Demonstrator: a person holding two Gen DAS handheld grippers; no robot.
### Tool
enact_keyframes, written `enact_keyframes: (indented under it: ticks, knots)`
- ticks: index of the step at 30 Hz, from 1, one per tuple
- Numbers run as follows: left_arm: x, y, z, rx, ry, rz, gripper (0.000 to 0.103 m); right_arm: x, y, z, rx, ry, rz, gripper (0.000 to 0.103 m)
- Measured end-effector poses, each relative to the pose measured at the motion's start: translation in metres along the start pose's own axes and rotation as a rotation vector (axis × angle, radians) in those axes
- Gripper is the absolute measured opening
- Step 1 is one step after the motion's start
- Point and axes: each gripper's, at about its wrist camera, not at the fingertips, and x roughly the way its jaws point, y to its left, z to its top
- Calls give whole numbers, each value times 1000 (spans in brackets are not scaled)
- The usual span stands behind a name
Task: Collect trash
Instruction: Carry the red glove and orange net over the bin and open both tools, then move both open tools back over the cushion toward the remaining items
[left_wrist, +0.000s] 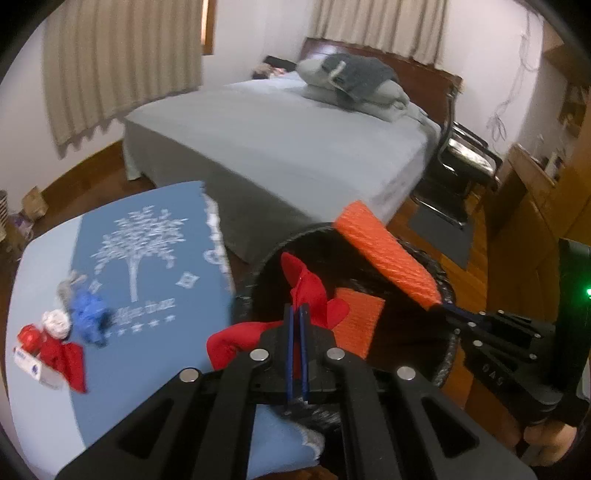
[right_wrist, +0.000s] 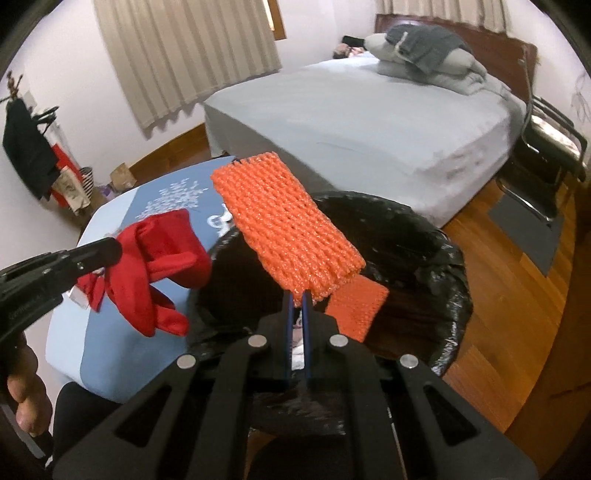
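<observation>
My left gripper (left_wrist: 297, 308) is shut on a crumpled red wrapper (left_wrist: 308, 291), held over the rim of a black-lined trash bin (left_wrist: 443, 363). My right gripper (right_wrist: 299, 295) is shut on the lower edge of an orange foam net sleeve (right_wrist: 286, 225), which hangs above the bin (right_wrist: 448, 258). Another orange foam net (right_wrist: 354, 310) lies inside the bin. In the right wrist view the left gripper (right_wrist: 110, 251) carries the red wrapper (right_wrist: 159, 266) at the left. On the blue cloth-covered table (left_wrist: 44, 406) several pieces of trash stay: a blue wad (left_wrist: 88, 314), a white wad (left_wrist: 55, 323), red scraps (left_wrist: 62, 354).
A bed (left_wrist: 295, 147) with grey sheets and folded bedding stands behind the bin. A black chair (left_wrist: 461, 162) sits at the bed's right on the wooden floor (right_wrist: 517, 350). A dark mat (right_wrist: 528, 229) lies by the chair. Bags and boxes (right_wrist: 122, 173) line the far wall.
</observation>
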Motion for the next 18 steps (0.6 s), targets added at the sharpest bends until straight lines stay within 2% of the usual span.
enact_keyframes:
  ticks: [5, 6, 9, 11, 13, 17, 18]
  knots:
    - [37, -28, 4, 39, 56, -20, 5, 11, -22, -4, 32, 22, -26, 5]
    - [43, -30, 3, 40, 68, -14, 7, 14, -27, -5, 39, 31, -33, 9]
    - [61, -34, -5, 63, 115, -1, 26, 27, -40, -11, 72, 78, -48, 16]
    - [64, -31, -12, 79, 123, 17, 28, 31, -47, -17, 87, 89, -56, 20]
    - [65, -24, -17, 69, 130, 27, 38, 32, -49, -25, 102, 99, -57, 26]
    - [58, -5, -24, 33, 126, 62, 44, 38, -49, -35, 123, 121, -57, 32]
    - [55, 1, -26, 23, 125, 69, 48, 38, -46, -36, 125, 125, -53, 33]
